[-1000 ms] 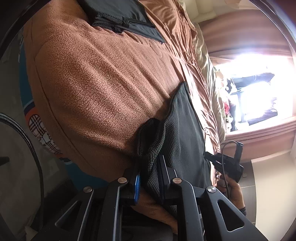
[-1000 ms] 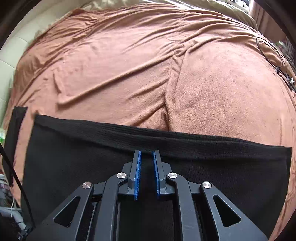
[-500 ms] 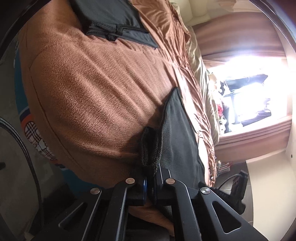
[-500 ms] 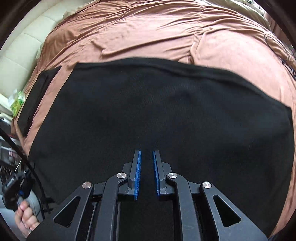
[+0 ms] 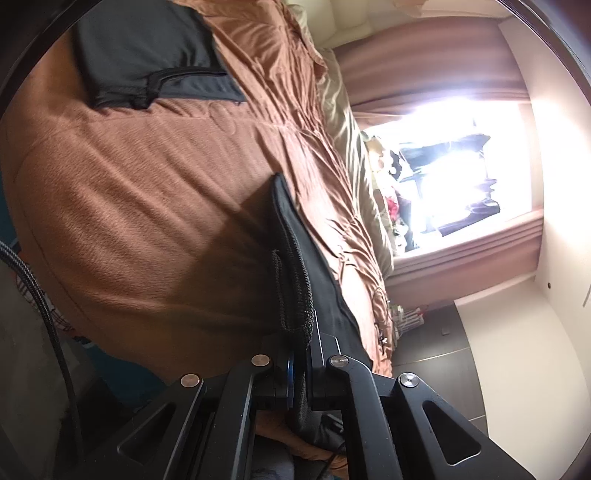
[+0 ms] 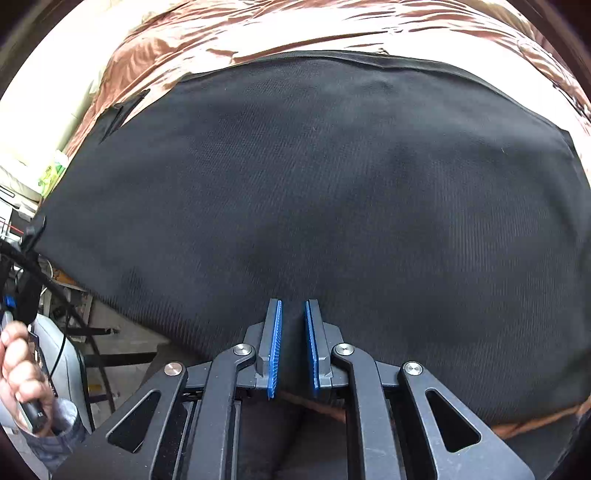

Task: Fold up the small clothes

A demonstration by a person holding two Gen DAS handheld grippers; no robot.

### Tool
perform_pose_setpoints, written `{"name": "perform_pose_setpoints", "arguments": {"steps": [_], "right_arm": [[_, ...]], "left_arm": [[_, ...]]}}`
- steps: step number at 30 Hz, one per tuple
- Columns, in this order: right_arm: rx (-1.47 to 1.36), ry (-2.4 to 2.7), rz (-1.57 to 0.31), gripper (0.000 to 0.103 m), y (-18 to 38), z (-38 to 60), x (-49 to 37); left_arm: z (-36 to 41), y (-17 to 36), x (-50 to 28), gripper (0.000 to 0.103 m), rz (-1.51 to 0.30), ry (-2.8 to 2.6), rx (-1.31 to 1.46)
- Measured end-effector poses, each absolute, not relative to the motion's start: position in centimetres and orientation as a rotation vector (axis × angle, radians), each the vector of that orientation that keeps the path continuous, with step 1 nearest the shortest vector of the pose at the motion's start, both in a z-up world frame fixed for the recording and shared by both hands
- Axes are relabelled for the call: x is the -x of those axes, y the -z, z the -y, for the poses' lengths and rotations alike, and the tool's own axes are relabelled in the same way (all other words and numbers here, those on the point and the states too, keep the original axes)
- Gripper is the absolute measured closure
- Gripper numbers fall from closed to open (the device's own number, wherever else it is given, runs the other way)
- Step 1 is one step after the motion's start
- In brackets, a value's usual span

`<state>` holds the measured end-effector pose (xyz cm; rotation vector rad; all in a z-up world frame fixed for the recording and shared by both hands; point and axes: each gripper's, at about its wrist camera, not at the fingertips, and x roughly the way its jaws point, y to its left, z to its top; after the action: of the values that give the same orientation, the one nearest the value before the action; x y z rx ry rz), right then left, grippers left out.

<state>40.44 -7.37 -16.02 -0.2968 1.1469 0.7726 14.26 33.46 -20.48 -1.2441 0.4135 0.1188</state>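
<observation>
A black knit garment (image 6: pixel 314 184) lies spread flat on a brown blanket (image 6: pixel 258 29) on a bed. My left gripper (image 5: pixel 301 343) is shut on a bunched corner of this garment (image 5: pixel 295 295) and holds it a little above the blanket (image 5: pixel 147 184). In the right wrist view, my right gripper (image 6: pixel 293 306) hangs over the garment's near edge, pointing steeply down. Its blue pads (image 6: pixel 275 343) stand a narrow gap apart with nothing between them.
A second dark garment (image 5: pixel 147 48) with a zip lies folded farther up the bed. A bright window (image 5: pixel 461 166) and curtains stand beyond the bed. A person's hand (image 6: pixel 18 369) grips the other handle at the bed's left side, near cables (image 6: pixel 37 273) and clutter.
The left gripper's jaws closed onto the garment's corner and lifted it off the blanket. The right gripper travelled back across the garment from its far edge to its near edge.
</observation>
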Motion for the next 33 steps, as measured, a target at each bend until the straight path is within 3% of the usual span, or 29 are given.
{"name": "perform_pose_setpoints", "arguments": {"steps": [8, 18, 27, 33], "right_arm": [[0.228, -0.808, -1.187, 0.093, 16.2, 10.0, -38.3], [0.200, -0.797, -1.047, 0.093, 13.1, 10.5, -39.4], [0.144, -0.810, -1.103, 0.093, 16.7, 10.2, -39.7], [0.065, -0.851, -1.100, 0.093, 15.6, 12.2, -41.0]], "left_arm": [[-33.3, 18.6, -15.5, 0.100, -0.397, -0.069, 1.232], [-32.9, 15.8, -17.5, 0.100, -0.384, 0.000, 1.207], [-31.3, 12.1, -20.7, 0.100, -0.399, 0.069, 1.143], [-29.1, 9.5, -24.1, 0.100, -0.416, 0.117, 1.105]]}}
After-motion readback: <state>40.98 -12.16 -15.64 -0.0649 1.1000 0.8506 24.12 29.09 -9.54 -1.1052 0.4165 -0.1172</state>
